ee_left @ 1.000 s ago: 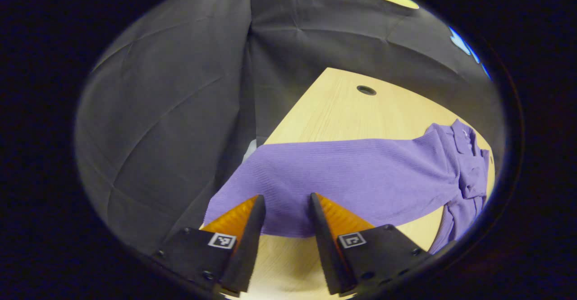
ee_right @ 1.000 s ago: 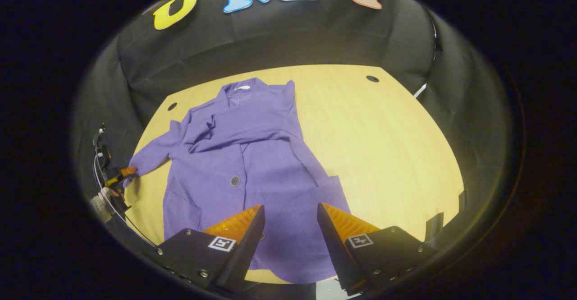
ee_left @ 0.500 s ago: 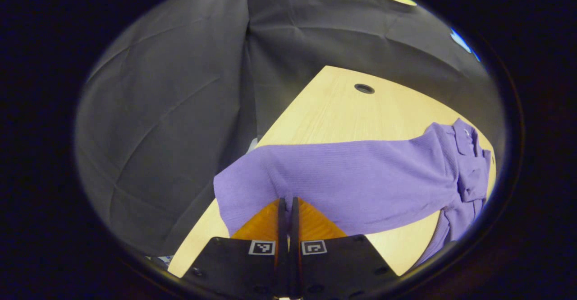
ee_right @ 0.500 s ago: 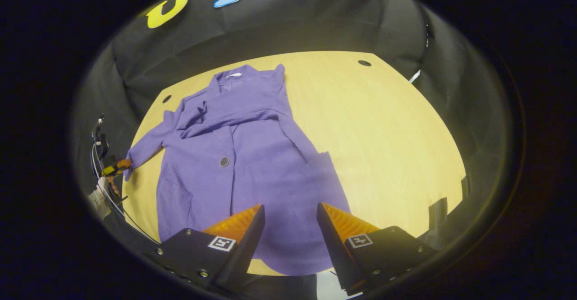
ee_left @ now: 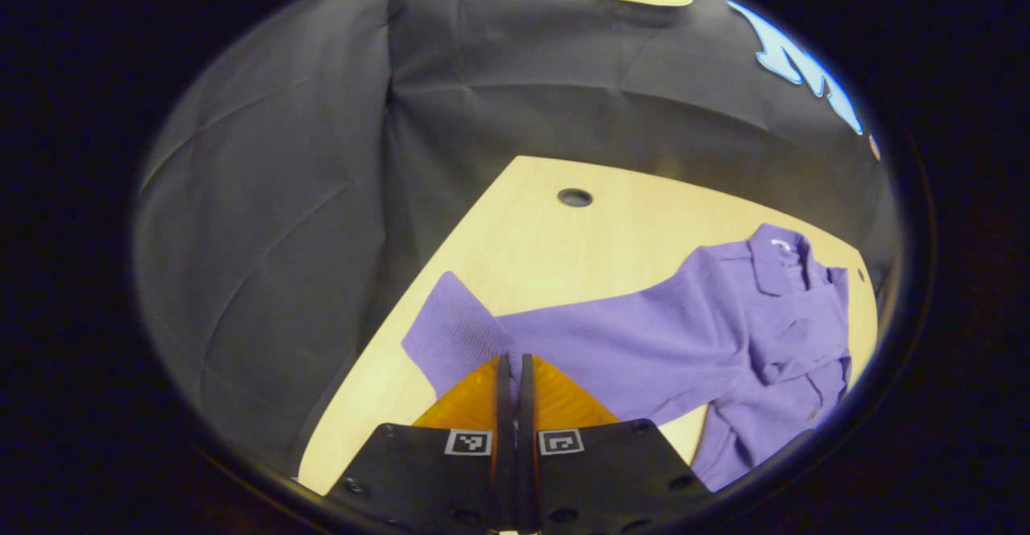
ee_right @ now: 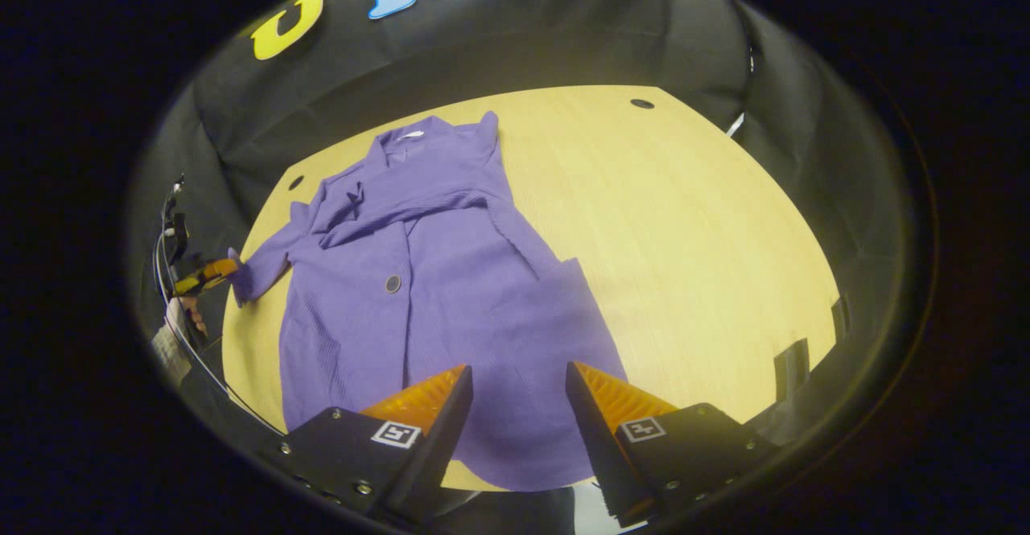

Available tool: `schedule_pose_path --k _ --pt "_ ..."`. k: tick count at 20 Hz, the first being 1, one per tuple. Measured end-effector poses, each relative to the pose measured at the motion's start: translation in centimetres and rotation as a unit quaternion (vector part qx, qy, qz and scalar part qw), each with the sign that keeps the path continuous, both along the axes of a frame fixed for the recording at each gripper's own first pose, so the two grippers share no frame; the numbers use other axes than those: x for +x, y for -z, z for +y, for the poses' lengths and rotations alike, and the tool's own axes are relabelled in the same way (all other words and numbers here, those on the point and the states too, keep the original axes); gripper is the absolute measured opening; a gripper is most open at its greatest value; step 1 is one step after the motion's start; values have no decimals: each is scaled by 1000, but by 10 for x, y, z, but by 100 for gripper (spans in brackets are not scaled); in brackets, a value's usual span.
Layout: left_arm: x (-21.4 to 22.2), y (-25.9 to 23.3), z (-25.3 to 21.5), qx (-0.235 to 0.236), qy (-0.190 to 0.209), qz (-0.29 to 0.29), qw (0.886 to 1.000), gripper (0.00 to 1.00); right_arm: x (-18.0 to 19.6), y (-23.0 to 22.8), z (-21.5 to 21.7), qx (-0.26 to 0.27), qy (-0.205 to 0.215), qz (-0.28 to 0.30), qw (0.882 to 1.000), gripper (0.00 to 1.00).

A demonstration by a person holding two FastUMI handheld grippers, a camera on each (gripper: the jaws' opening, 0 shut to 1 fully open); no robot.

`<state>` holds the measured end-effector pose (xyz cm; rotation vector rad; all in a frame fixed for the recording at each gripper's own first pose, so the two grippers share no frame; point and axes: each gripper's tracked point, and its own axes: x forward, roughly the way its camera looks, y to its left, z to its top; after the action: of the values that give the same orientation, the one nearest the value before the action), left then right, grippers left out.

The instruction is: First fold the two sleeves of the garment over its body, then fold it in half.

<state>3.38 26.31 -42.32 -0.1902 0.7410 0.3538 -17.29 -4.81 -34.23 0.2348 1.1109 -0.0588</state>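
A purple buttoned garment [ee_right: 434,269] lies flat on the wooden table [ee_right: 684,229], collar toward the back wall. One sleeve [ee_right: 410,205] is folded across its chest. The other sleeve [ee_left: 611,342] stretches out sideways toward the table's edge, and my left gripper [ee_left: 512,362] is shut on its cuff end [ee_left: 451,334], which is lifted and creased. In the right gripper view that left gripper [ee_right: 211,271] holds the cuff at the far left. My right gripper [ee_right: 515,378] hovers open above the garment's lower hem, nothing between its fingers.
Black cloth walls close in the table on three sides. Round cable holes [ee_left: 574,197] [ee_right: 641,104] sit near the table's back corners. Bare wood spreads to the right of the garment in the right gripper view. Dark brackets [ee_right: 793,358] stand at the table's right edge.
My left gripper went from open to shut on the cuff, then lifted it and drew it in from the table's edge. The right gripper stayed open and shifted only slightly.
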Motion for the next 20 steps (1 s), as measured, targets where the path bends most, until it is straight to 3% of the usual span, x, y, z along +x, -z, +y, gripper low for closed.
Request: schedule_pose_path --k 11,20 --pt "84 -58 -137 -3 108 -47 993 7 -4 8 -18 18 27 -11 999 75" --pt "127 -70 -280 -23 209 -57 976 7 -4 10 -39 21 44 -22 999 75"
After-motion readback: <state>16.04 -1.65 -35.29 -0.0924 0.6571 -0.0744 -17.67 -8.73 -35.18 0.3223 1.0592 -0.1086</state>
